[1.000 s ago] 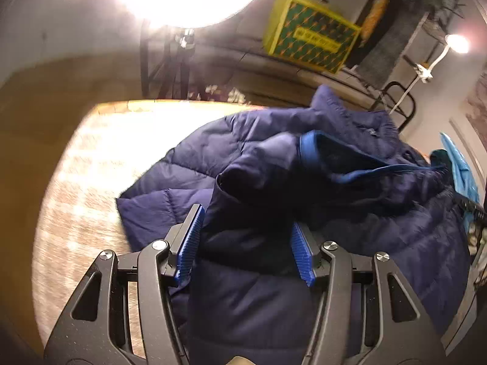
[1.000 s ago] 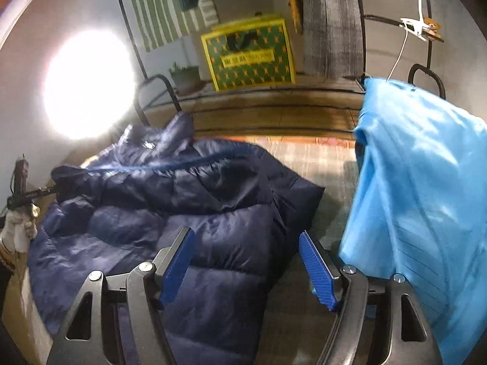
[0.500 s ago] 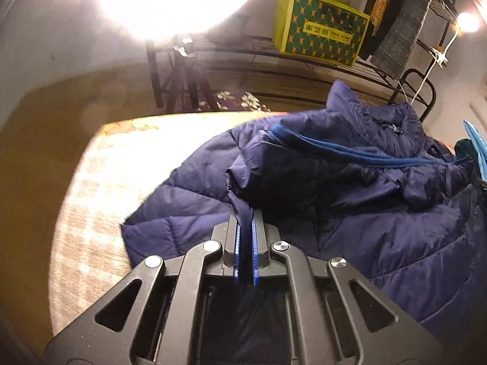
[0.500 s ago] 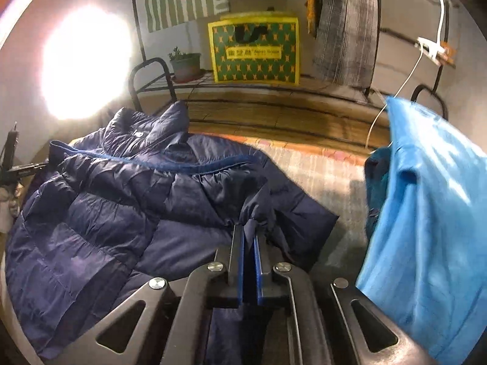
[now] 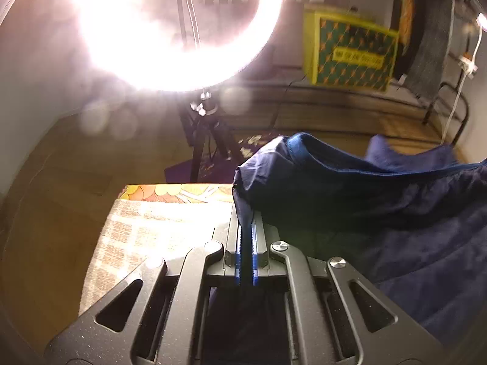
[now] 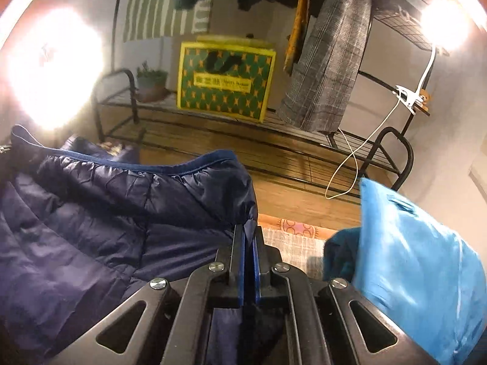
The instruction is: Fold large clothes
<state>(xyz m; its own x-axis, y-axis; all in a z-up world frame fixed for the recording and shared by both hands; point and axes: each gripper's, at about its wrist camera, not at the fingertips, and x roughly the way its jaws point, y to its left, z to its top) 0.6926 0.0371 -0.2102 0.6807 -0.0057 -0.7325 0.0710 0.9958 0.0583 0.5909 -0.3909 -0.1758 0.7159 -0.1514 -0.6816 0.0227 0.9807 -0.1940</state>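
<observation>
A navy quilted puffer jacket (image 5: 395, 213) with a blue trimmed edge lies across the cloth-covered table (image 5: 158, 228). My left gripper (image 5: 246, 228) is shut on one corner of the jacket and holds it lifted above the table. In the right wrist view the same jacket (image 6: 106, 213) fills the left half. My right gripper (image 6: 249, 237) is shut on the jacket's other corner, also raised. The jacket's edge stretches between the two grippers.
A bright blue garment (image 6: 411, 267) hangs close on the right of my right gripper. A ring lamp on a tripod (image 5: 201, 115) stands beyond the table's far edge. A black metal rack (image 6: 274, 140) with a yellow-green box (image 6: 225, 79) runs along the back wall.
Both grippers closed on the jacket's corners and have lifted them up and toward the far side of the table. The jacket's edge now hangs raised between them.
</observation>
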